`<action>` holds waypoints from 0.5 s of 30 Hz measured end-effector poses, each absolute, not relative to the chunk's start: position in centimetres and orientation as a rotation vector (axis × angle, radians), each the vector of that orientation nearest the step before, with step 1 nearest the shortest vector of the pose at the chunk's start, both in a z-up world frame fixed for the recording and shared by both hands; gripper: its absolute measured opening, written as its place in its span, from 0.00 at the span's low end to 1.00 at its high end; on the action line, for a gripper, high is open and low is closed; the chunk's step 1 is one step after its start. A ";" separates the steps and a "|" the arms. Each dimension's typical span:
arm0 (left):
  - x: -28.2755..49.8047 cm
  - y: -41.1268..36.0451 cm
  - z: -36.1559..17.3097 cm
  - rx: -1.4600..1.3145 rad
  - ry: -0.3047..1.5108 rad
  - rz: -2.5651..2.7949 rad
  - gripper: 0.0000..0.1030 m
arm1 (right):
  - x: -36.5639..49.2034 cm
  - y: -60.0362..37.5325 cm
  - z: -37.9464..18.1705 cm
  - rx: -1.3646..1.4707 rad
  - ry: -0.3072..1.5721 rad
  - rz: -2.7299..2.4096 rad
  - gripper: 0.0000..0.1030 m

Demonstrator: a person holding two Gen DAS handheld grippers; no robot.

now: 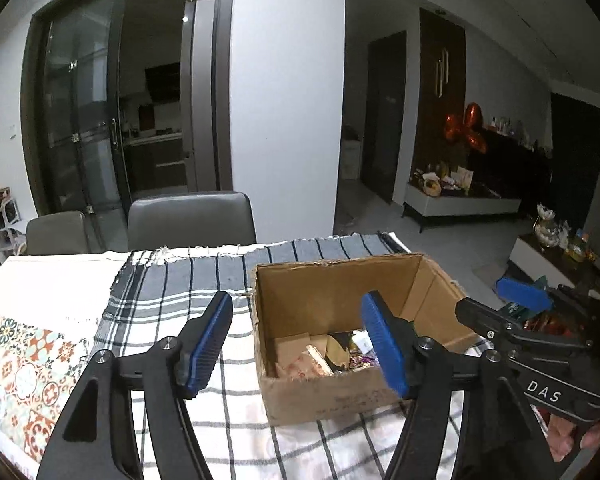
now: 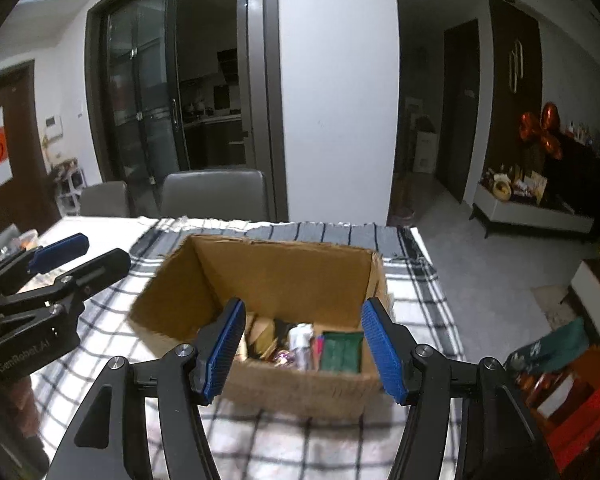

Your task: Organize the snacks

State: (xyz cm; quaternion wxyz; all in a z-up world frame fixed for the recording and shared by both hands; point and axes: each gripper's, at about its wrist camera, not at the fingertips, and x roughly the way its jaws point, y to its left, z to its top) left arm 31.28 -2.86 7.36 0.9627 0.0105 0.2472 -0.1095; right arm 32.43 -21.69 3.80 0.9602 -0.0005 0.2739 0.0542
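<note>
Brown cardboard box (image 2: 268, 268), blk/wht plaid cloth (image 2: 260, 440), blue claw pads (image 2: 382, 354)

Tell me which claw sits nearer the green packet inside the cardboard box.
Right. The right claw is open at the box's near wall, with the green packet just beyond its fingertips. The left claw is open farther left, nearer the cardboard box's opposite end.

You can read "DAS" on the body of your right gripper (image 1: 516, 308), and "DenRobot.AI" on the body of your left gripper (image 2: 66, 256).
</note>
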 end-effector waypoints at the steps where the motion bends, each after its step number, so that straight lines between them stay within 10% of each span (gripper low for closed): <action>1: 30.6 -2.7 7.7 0.024 0.493 -0.219 0.66 | 31.5 -21.6 4.2 -0.002 0.542 0.108 0.60; 15: 19.1 -1.6 10.5 0.073 0.363 -0.195 0.88 | 20.3 -20.8 7.4 -0.021 0.415 0.082 0.78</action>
